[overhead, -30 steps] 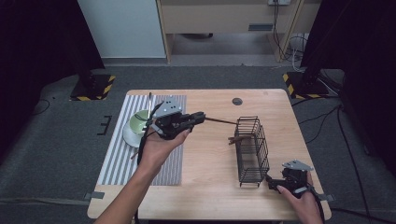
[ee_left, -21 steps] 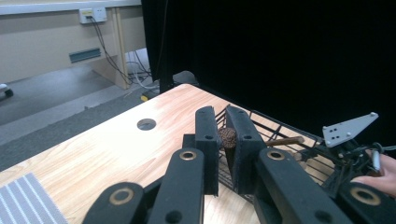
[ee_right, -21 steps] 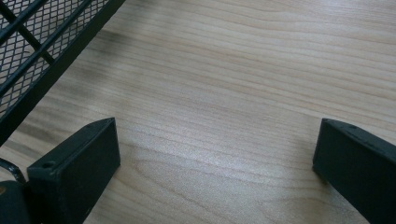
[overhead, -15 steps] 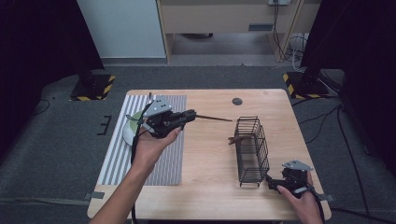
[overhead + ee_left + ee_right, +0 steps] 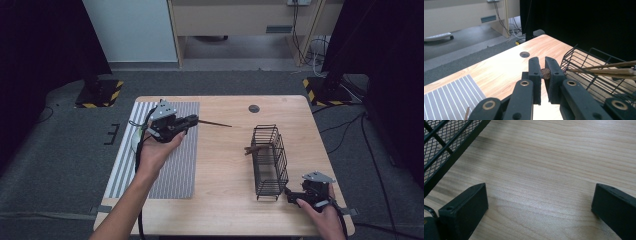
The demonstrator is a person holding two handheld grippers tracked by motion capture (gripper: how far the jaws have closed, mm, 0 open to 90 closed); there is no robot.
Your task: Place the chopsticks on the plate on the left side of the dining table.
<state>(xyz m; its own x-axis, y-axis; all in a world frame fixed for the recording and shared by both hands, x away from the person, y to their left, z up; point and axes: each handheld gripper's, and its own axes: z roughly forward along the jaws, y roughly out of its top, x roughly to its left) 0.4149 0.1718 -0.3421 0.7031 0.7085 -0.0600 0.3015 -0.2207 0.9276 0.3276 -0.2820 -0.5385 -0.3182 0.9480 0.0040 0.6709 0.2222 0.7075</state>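
Over the striped mat [image 5: 170,165], the left gripper [image 5: 192,120] pinches a thin brown stick [image 5: 215,123] tight between its jaws; the stick's round end [image 5: 545,73] shows between them in the left gripper view. A second ago this gripper was closer to the middle of the table and nearer the wire basket [image 5: 270,160]. Now it sits further back and to the left, so the stick is a bit farther from the basket, where other sticks [image 5: 609,70] already poke out. The stick probably needs to go there too. The right gripper [image 5: 292,196] rests by the basket with its jaws spread wide, holding nothing. The wooden table [image 5: 225,200] stands on grey carpet, with dark curtains on both sides.
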